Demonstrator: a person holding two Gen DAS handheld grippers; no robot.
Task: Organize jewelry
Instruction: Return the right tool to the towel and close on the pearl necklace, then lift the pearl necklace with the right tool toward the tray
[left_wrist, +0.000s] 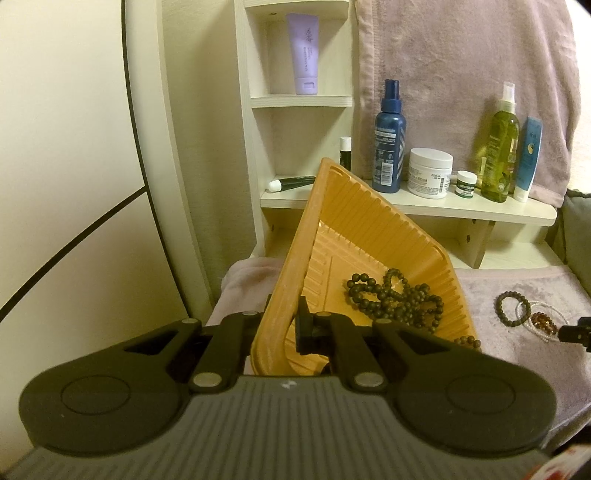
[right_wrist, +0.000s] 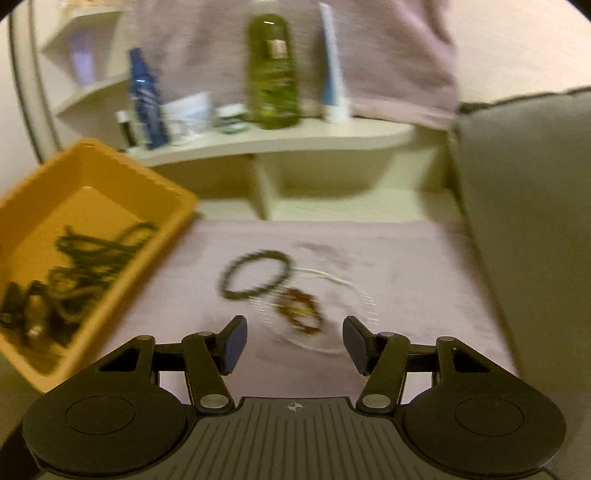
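Meanwhile the left gripper (left_wrist: 281, 325) is clamped on the orange tray's (left_wrist: 354, 236) near rim, dark beads (left_wrist: 399, 299) inside; right gripper (right_wrist: 294, 341) gapes above bracelets (right_wrist: 273, 288) on the cloth (right_wrist: 424, 280).

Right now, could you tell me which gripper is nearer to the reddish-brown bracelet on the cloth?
Right. The right gripper hovers open just short of the reddish-brown bracelet; the left gripper is off to the side, clamping the orange tray.

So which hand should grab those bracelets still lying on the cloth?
The right gripper. It is open and faces the bracelets on the cloth. The left gripper is shut on the orange tray, holding it tilted with beads inside.
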